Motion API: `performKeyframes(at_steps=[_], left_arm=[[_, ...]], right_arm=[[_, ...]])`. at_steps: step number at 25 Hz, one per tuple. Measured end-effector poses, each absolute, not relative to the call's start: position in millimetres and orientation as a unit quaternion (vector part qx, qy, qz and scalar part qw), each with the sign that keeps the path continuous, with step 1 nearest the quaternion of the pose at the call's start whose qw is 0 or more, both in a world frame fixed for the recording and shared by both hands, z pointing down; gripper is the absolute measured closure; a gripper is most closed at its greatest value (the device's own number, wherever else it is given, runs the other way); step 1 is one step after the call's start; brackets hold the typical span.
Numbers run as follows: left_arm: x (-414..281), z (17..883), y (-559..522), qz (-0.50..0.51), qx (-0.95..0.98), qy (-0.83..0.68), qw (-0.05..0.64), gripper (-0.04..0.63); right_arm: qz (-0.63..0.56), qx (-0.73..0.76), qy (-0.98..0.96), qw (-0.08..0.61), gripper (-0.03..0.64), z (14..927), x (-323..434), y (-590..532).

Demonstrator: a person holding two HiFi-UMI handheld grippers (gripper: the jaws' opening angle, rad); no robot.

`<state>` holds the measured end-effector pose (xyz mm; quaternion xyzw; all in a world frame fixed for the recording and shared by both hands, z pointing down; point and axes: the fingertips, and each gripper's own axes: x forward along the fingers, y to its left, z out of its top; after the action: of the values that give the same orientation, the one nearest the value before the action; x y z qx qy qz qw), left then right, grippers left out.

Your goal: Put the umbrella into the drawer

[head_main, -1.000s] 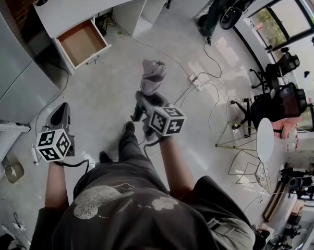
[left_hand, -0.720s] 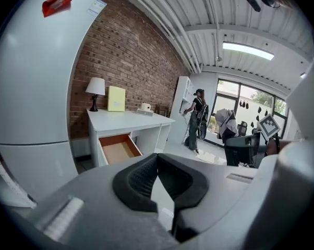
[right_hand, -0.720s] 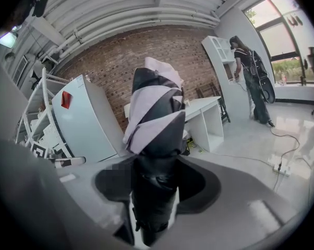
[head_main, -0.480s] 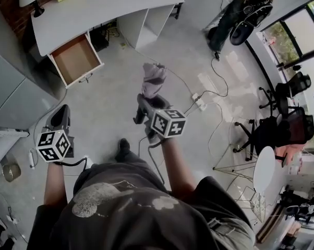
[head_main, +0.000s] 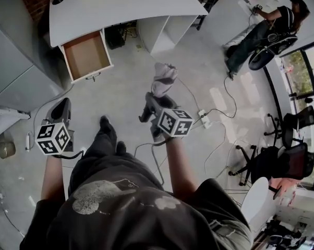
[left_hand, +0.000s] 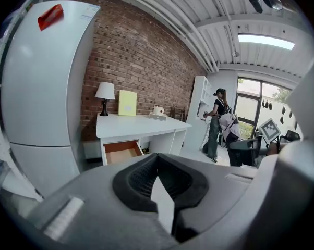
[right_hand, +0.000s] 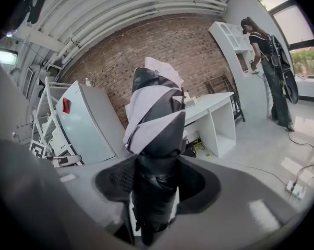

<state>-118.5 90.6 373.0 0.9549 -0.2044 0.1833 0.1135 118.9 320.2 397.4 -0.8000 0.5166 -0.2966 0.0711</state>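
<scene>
The folded grey-and-black umbrella (head_main: 162, 79) sticks forward out of my right gripper (head_main: 155, 101), which is shut on its black handle end. In the right gripper view the umbrella (right_hand: 157, 113) fills the middle, clamped between the pads of the gripper (right_hand: 156, 191). The open drawer (head_main: 86, 53) with a brown inside hangs out of the white desk (head_main: 120, 7), ahead and to the left of the umbrella. My left gripper (head_main: 61, 109) is held low at the left, shut with nothing in it (left_hand: 157, 158). It faces the drawer (left_hand: 120, 151).
A tall pale fridge (left_hand: 42, 87) stands left of the desk, which carries a lamp (left_hand: 105, 92). Cables and a power strip (head_main: 204, 117) lie on the floor at the right. A person (head_main: 272, 22) stands at a white shelf far right. Office chairs (head_main: 282, 160) stand beside the windows.
The person holding the grippers has walked toward the desk, so the desk and drawer sit nearer and lower in the head view. Both grippers keep their pose and the umbrella stays gripped.
</scene>
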Motion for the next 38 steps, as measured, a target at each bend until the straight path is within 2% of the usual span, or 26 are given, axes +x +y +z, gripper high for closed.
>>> performKeyframes(at_steps=[12,22,38], left_arm=[[-43.5,400.4,8.6,0.186,0.95,-0.204,0.145,0.586],[17.1,424.3,-106.3,0.194,0.929,-0.245,0.196,0.586],[-52.7,453.6,-162.8,0.19,0.861,-0.398,0.252,0.586]], right_arm=[[-0.313,-0.779,0.541,0.04,0.416,402.7,167.3,222.0],[-0.336,-0.732,0.592,-0.027,0.416,411.3,228.8,61.1],[-0.365,-0.557,0.734,-0.136,0.416,461.3,162.6,-97.2]])
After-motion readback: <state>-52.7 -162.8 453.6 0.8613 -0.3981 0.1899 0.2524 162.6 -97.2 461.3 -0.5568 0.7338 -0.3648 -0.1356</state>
